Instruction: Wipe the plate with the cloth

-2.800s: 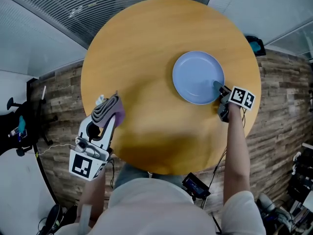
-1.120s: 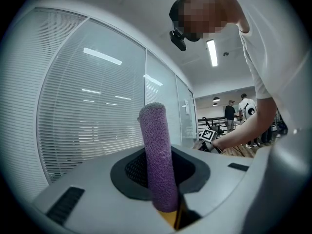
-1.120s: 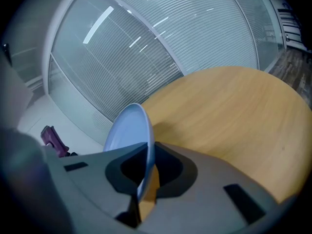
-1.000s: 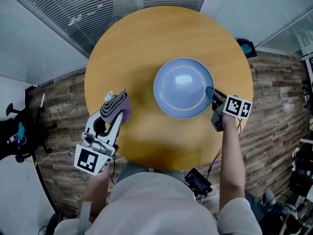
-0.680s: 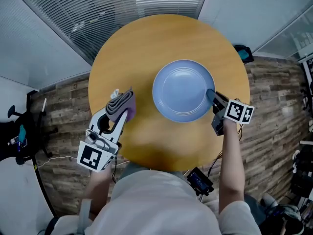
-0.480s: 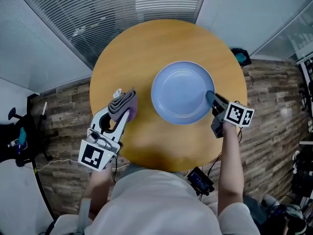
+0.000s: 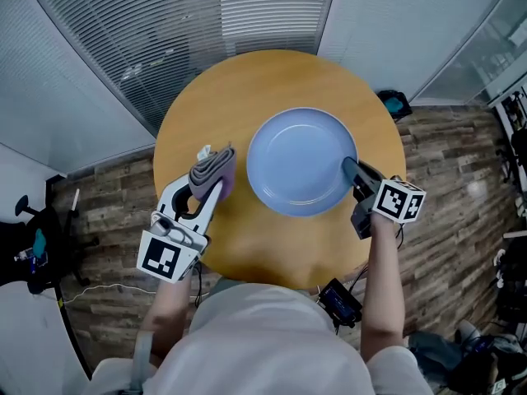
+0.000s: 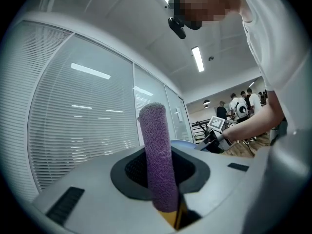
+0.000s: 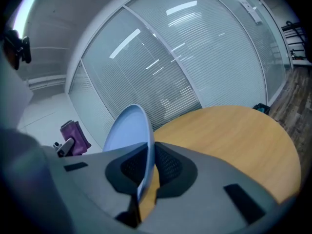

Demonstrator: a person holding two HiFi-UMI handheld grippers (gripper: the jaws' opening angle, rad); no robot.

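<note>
A pale blue plate (image 7: 298, 161) hangs above the round wooden table (image 7: 263, 81), gripped at its right rim by my right gripper (image 7: 349, 169), which is shut on it. In the right gripper view the plate (image 9: 127, 130) stands on edge between the jaws of my right gripper (image 9: 145, 172). My left gripper (image 7: 212, 171) is shut on a folded purple-grey cloth (image 7: 212, 167), just left of the plate. In the left gripper view the cloth (image 8: 158, 155) stands upright between the jaws of my left gripper (image 8: 163, 182), with the plate's rim (image 8: 187, 144) behind it.
The table's front edge (image 7: 272, 278) lies close to the person's body. Wood-plank floor (image 7: 461, 179) surrounds the table, and a glass wall with blinds (image 7: 181, 23) runs behind it. A teal object (image 7: 394, 103) sits on the floor at the right. People stand far off (image 8: 241, 106).
Both grippers have risen. The plate was lifted off the table and carried left toward the middle. The cloth came up and closer to the plate.
</note>
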